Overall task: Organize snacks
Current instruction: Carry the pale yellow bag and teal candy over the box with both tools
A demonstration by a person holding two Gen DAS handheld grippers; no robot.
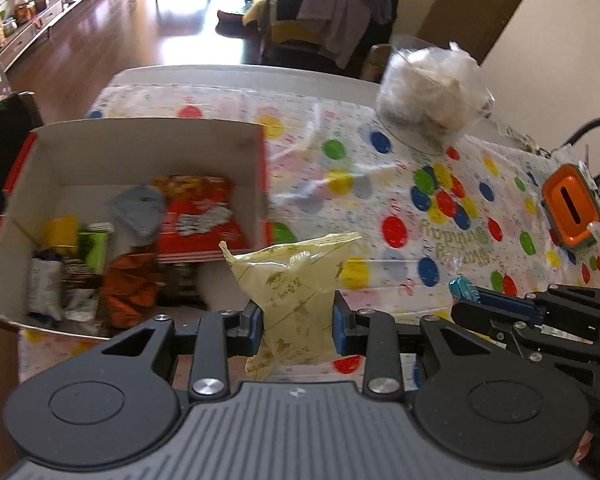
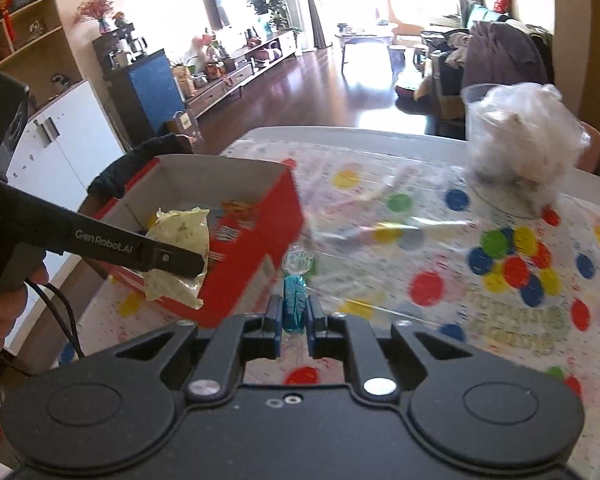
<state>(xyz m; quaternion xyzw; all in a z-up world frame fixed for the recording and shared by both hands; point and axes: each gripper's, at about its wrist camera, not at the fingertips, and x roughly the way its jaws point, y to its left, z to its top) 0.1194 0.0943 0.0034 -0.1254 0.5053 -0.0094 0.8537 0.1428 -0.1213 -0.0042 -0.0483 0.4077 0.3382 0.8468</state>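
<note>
My left gripper (image 1: pixel 294 326) is closed on a pale yellow snack packet (image 1: pixel 296 280), jaws pressing its middle, top seam sticking up. It hangs beside the near right corner of the red cardboard box (image 1: pixel 148 148), above the tablecloth (image 1: pixel 400 184); from the right wrist the packet (image 2: pixel 180 252) overlaps the box's near red wall (image 2: pixel 252 264), and I cannot tell whether it touches.

My right gripper (image 2: pixel 294 316) is pinched narrow on a small blue-wrapped candy (image 2: pixel 294 300), clear twist end poking up. From the left wrist it (image 1: pixel 466 292) sits just right of the packet, apart from it.

Edges and room: box open-topped with white inner walls, its floor largely covered in packets, among them a red bag (image 1: pixel 198 220) at the back and an orange one (image 1: pixel 130 292) in front. Right of the box the dotted cloth runs clear to a clear container of white stuffing (image 1: pixel 432 92) near the far edge.

View differences: only the left wrist shows the box contents and an orange-rimmed device (image 1: pixel 572 212) at the table's right edge. Only the right wrist shows the box's red outer side and my left hand (image 2: pixel 4 300) on the handle.
</note>
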